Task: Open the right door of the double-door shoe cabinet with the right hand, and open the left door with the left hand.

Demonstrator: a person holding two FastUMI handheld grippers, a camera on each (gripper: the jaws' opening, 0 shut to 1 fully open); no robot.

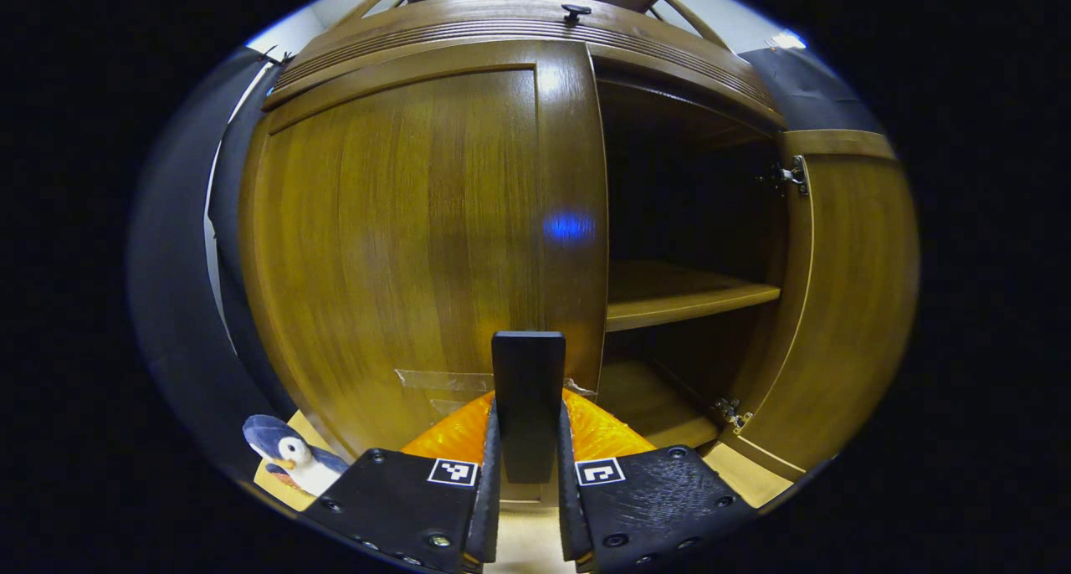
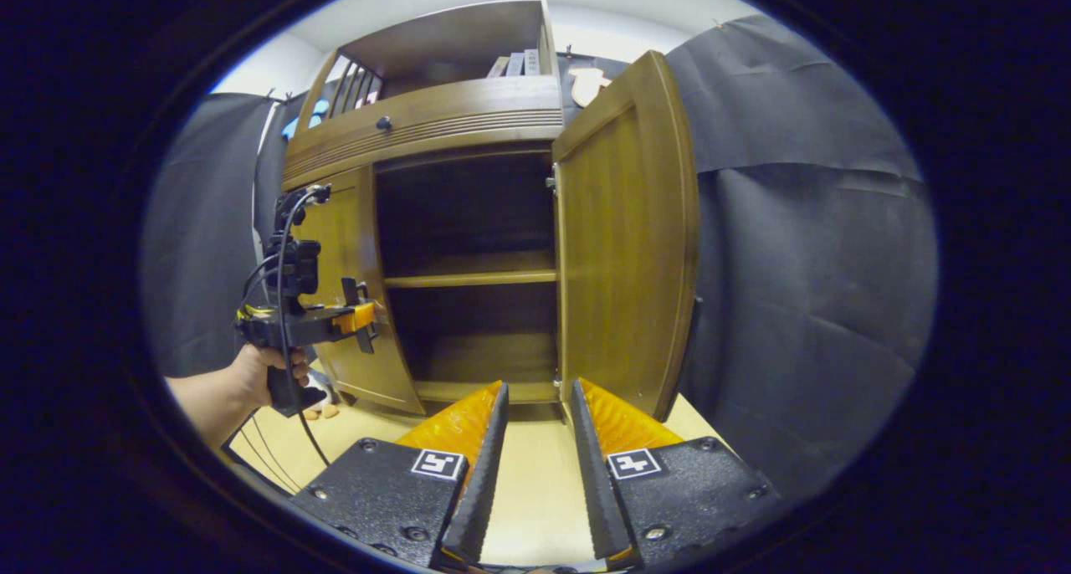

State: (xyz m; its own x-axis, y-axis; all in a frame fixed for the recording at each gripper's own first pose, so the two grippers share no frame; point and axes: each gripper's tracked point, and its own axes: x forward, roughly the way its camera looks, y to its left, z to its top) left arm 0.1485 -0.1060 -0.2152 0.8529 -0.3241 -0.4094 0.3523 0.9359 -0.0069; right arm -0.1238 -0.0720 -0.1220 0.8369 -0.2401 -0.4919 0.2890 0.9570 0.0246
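I have the left gripper point(image 1: 528, 474) closed on the black handle point(image 1: 528, 390) of the left door point(image 1: 402, 248); both fingers press its sides, and the handle stands upright between them, its long axis vertical. In the right gripper view, this same gripper point(image 2: 361, 315) sits against the inner edge of the left door point(image 2: 347, 289), held by a hand point(image 2: 259, 369).

The left door is still closed or nearly so, its face flat ahead of the left gripper. The door's hinges lie on its far left side, so I judge that the coming pull must swing the handle edge toward me and leftward in an arc.

The right door point(image 2: 623, 239) stands swung out wide, its inner face point(image 1: 837, 298) edge-on to the cabinet opening. The right gripper point(image 2: 531, 465) is open and empty, fingers parted, set back from the shoe cabinet point(image 2: 435, 114) and just beside the lower edge of the right door without touching it.

Count: two doors, one open, one to be opened. Two grippers. One shelf point(image 1: 682, 298) inside the opened half. One penguin toy point(image 1: 289, 457) on the floor at the cabinet's left corner.
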